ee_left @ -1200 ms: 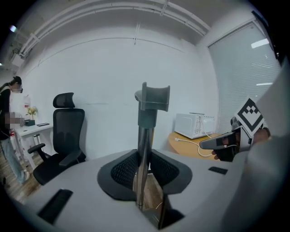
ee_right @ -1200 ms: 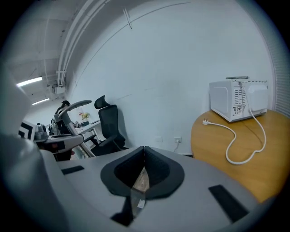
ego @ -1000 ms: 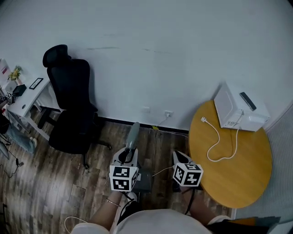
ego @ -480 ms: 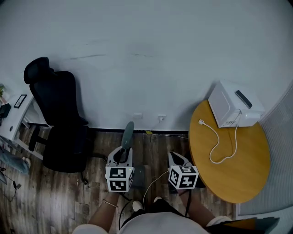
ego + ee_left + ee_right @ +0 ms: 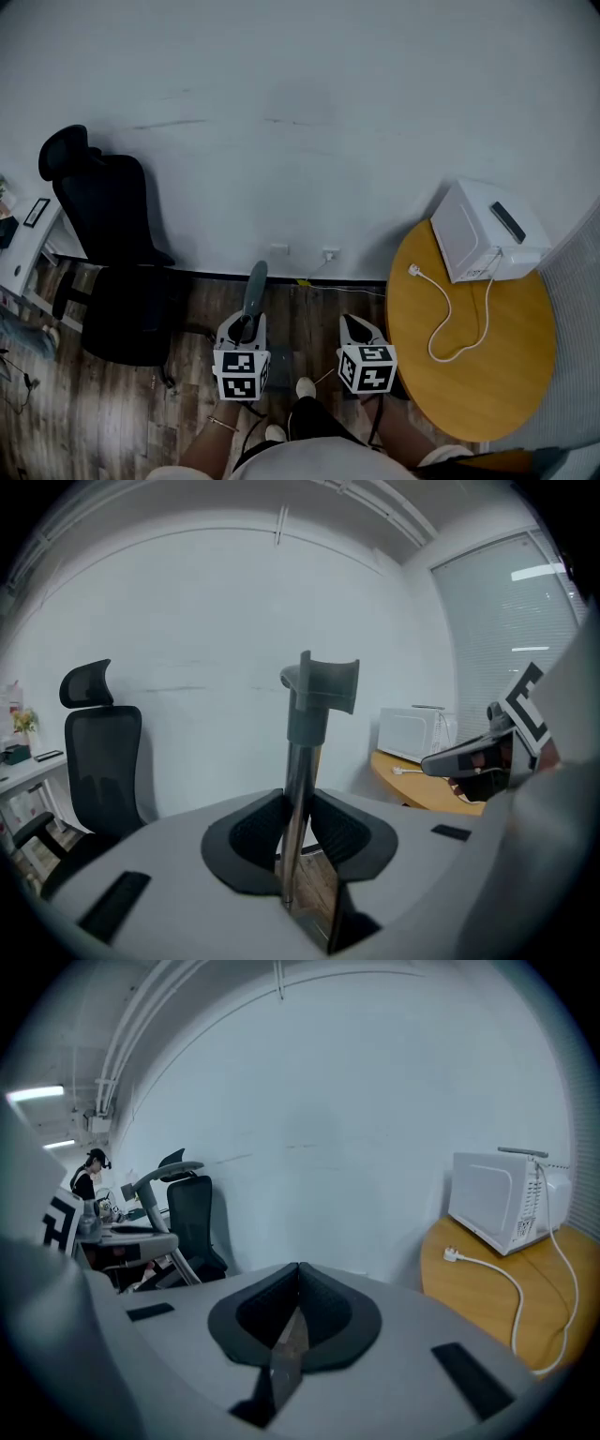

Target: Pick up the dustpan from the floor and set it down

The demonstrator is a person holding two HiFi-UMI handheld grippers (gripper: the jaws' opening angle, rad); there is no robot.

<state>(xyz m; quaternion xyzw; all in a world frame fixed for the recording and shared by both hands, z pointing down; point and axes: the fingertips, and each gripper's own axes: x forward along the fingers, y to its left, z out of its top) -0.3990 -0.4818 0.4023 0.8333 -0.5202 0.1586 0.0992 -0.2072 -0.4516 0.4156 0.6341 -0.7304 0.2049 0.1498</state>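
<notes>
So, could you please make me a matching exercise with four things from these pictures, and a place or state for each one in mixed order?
Things:
1. dustpan handle
2. microwave
3. office chair
4. right gripper

Places or states:
A. on the round table
B. jaws together, nothing between them
C. clamped in the left gripper
D. black, with a headrest

Pairs: 1-C, 2-A, 3-D, 4-B.
</notes>
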